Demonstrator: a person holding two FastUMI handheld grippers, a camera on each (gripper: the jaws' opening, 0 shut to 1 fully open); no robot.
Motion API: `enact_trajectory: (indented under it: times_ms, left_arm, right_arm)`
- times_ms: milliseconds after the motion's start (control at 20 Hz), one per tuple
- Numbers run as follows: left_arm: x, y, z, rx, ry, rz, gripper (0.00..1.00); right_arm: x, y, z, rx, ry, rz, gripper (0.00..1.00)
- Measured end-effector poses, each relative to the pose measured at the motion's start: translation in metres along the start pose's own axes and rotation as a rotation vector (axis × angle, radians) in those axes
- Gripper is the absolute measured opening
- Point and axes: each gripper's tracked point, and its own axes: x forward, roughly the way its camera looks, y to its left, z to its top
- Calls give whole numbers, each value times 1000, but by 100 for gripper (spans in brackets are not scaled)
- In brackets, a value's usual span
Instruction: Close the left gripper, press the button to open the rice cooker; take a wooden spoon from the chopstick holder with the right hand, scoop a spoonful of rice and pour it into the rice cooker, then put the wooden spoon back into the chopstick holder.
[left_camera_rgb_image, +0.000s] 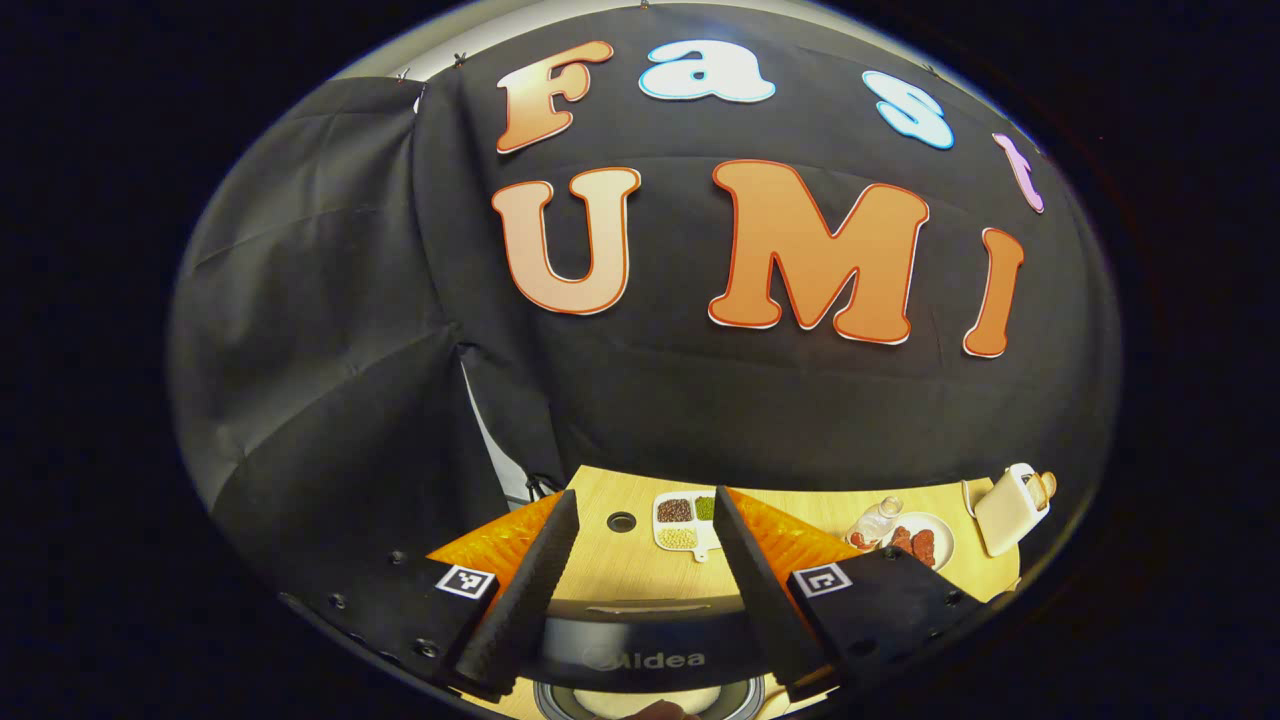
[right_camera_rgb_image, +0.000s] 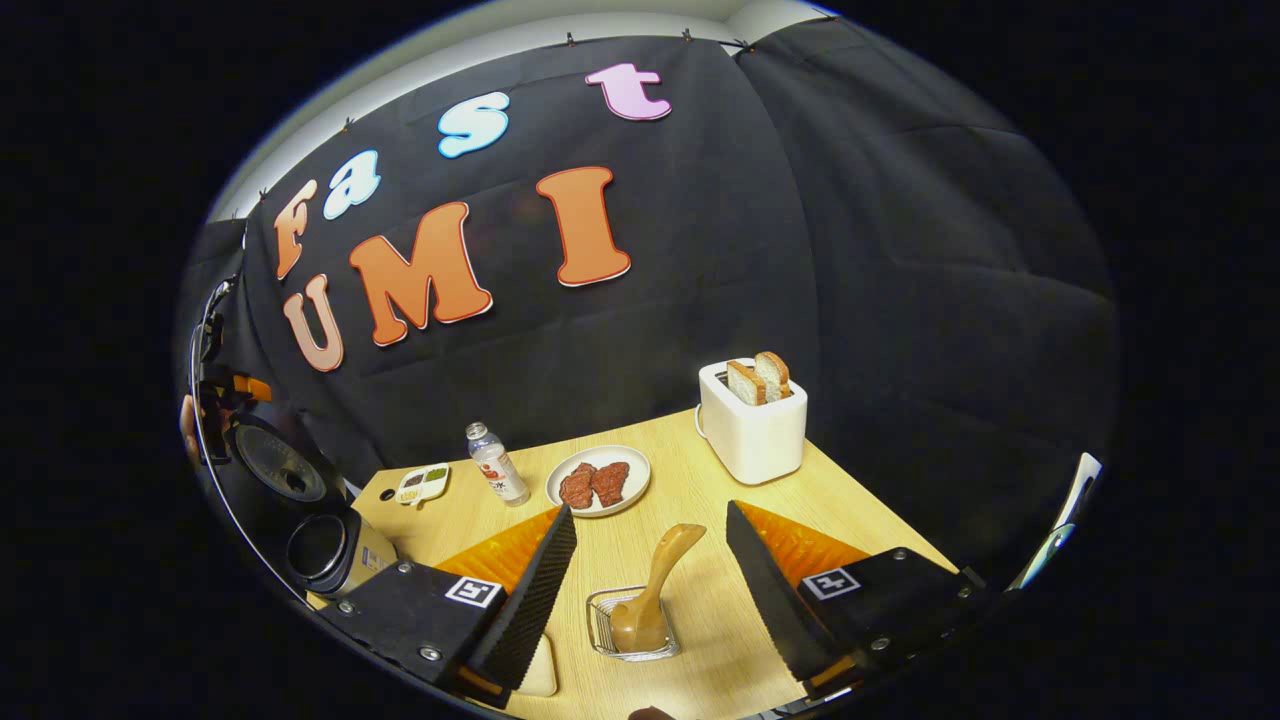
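Observation:
My left gripper (left_camera_rgb_image: 645, 495) is open and hangs just above the black rice cooker (left_camera_rgb_image: 640, 655), which sits below and between its fingers. In the right gripper view the rice cooker (right_camera_rgb_image: 320, 545) stands at the far left with its lid (right_camera_rgb_image: 275, 460) raised and the inner pot showing. My right gripper (right_camera_rgb_image: 650, 508) is open over a wire chopstick holder (right_camera_rgb_image: 600, 615). A wooden spoon (right_camera_rgb_image: 655, 590) stands in the holder, bowl down. Its handle leans up between the fingers and touches neither.
On the light wooden table (right_camera_rgb_image: 690, 480) stand a white toaster (right_camera_rgb_image: 752, 420) with two bread slices, a plate of meat (right_camera_rgb_image: 598, 480), a small bottle (right_camera_rgb_image: 497, 463) and a divided dish of grains (right_camera_rgb_image: 422, 483). The table's right edge runs close behind the toaster.

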Motion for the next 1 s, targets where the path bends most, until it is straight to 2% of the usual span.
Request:
enact_trajectory:
  times_ms: [300, 350, 400, 550, 600, 700, 800, 1000]
  left_arm:
    - [-26, 8, -31, -15, 80, 60, 92]
    - [-35, 10, -45, -22, 102, 84, 96]
    - [-43, 10, -64, -31, 136, 95, 92]
    - [-52, 18, -135, -54, 256, 139, 94]
    - [-60, 19, -159, -55, 308, 142, 100]
    - [-67, 11, -182, -31, 320, 106, 100]
    - [-78, 7, -200, -51, 360, 84, 100]
    - [-88, 5, -249, -54, 531, 31, 100]
  right_arm:
    - [10, 36, -12, -52, 43, 89, 94]
    - [12, 43, -12, -64, 49, 106, 94]
    - [14, 52, -13, -69, 56, 127, 94]
    - [20, 78, -15, -71, 76, 192, 94]
    - [22, 85, -16, -76, 80, 209, 94]
    - [25, 98, -21, -95, 95, 240, 94]
    - [27, 107, -23, -111, 104, 259, 94]
    - [26, 119, -28, -127, 115, 286, 94]
